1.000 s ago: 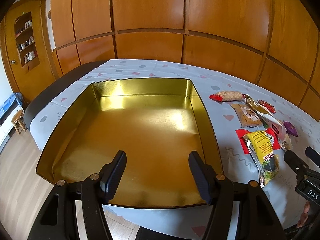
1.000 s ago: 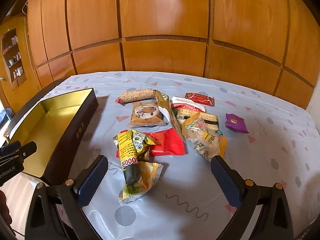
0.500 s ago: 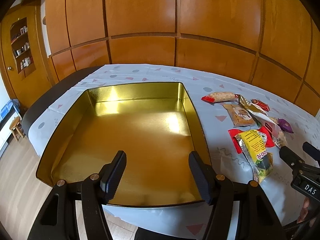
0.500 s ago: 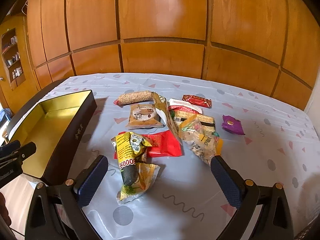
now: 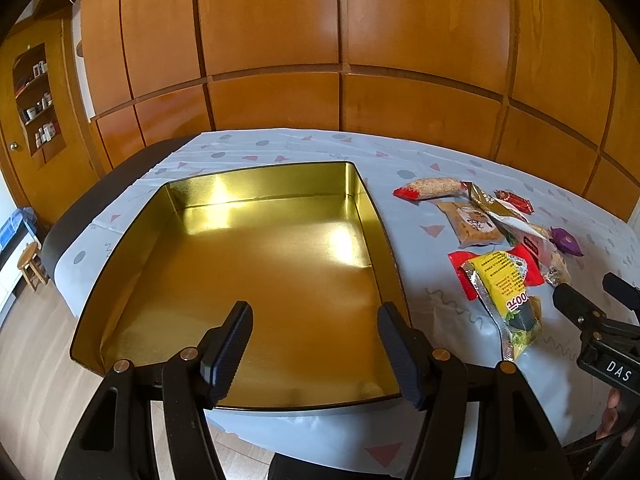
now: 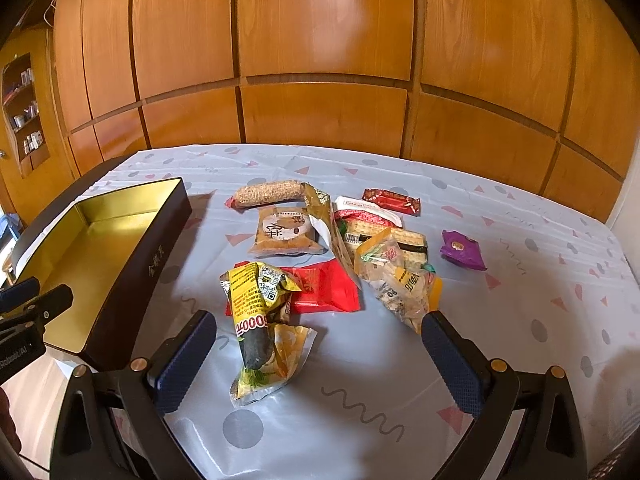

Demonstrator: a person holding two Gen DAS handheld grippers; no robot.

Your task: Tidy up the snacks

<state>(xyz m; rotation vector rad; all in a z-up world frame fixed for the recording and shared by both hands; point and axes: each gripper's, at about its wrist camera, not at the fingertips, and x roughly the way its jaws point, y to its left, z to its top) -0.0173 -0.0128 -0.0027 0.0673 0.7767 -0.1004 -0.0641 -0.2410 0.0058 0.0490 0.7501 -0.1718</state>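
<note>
An empty gold-lined tin box [image 5: 256, 280] with dark outer walls [image 6: 140, 276] sits at the table's left end. A heap of snack packets lies to its right: a yellow-and-black packet [image 6: 260, 320], a red packet [image 6: 328, 288], a brown round-cake packet [image 6: 284, 234], a grain bar [image 6: 268, 194], a clear bag of sweets [image 6: 400, 280], a small red packet [image 6: 392, 200] and a purple one [image 6: 460, 250]. My left gripper [image 5: 316, 344] is open and empty over the box's near edge. My right gripper [image 6: 320, 360] is open and empty just short of the yellow packet.
The table wears a pale cloth with triangles and dots [image 6: 540, 300]. Wooden wall panels [image 6: 320, 60] stand behind it. A door with shelves [image 5: 36, 100] and a small stool [image 5: 30, 264] are at the far left, beyond the table's edge.
Both grippers have drawn back and risen slightly, so the box and snacks look a little smaller and farther. Nothing on the table has moved. Both grippers stay open.
</note>
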